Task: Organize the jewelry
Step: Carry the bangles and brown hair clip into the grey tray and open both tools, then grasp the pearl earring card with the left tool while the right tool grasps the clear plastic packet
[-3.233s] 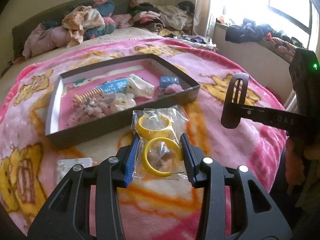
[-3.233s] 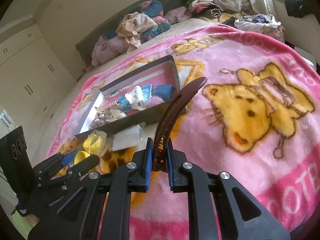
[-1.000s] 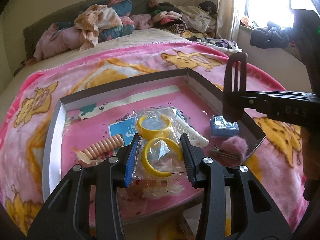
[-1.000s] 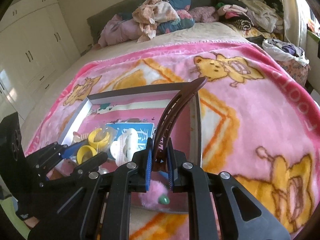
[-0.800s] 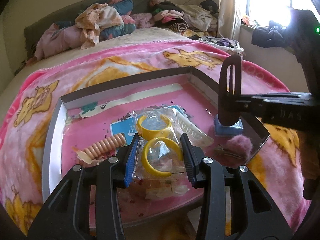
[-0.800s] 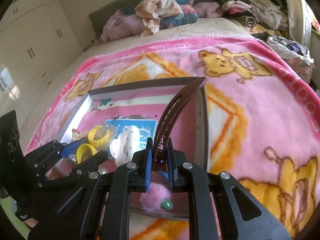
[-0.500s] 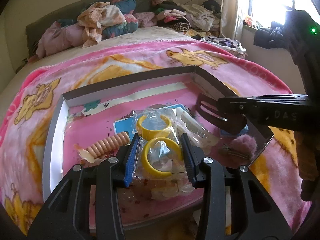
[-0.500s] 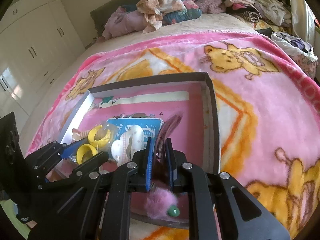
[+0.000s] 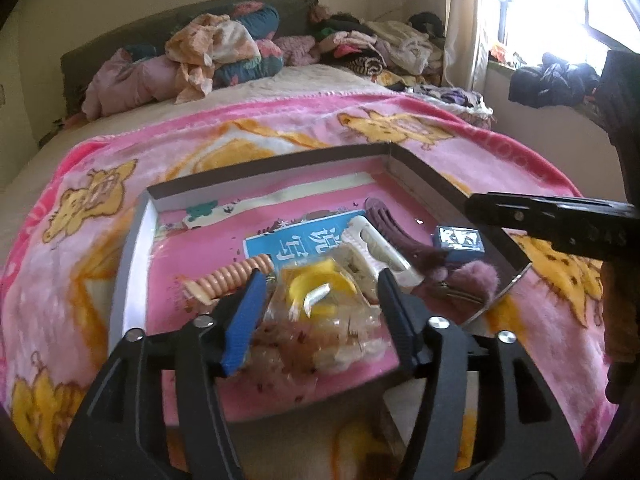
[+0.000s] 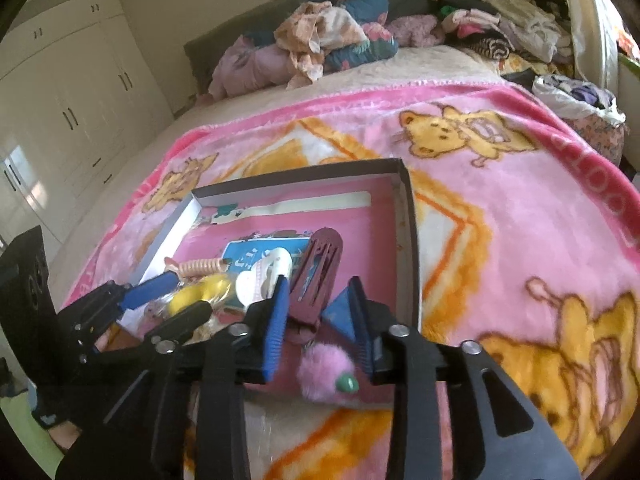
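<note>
A shallow dark box [image 9: 424,168] with a pink floor lies on the pink blanket. My left gripper [image 9: 320,284] is open above its near edge. The clear bag of yellow hoop earrings [image 9: 320,288] lies in the box between its fingers. My right gripper [image 10: 320,292] is open over the box's near right part [image 10: 408,216]. The dark maroon hair clip [image 10: 316,276] lies flat in the box between its fingers; it also shows in the left wrist view [image 9: 396,232]. The bag shows in the right wrist view [image 10: 200,292] too.
The box also holds a white clip [image 9: 376,248], a peach spiral hair tie [image 9: 236,276], a blue card [image 9: 296,240], a small blue box [image 9: 458,240] and a pink pom-pom [image 9: 476,276]. Piled clothes [image 9: 224,56] lie at the bed's far end. White wardrobes [image 10: 72,120] stand at the left.
Both grippers have opened. The earring bag has dropped from the left gripper into the box. The hair clip has tipped down and left the right gripper, and lies in the box.
</note>
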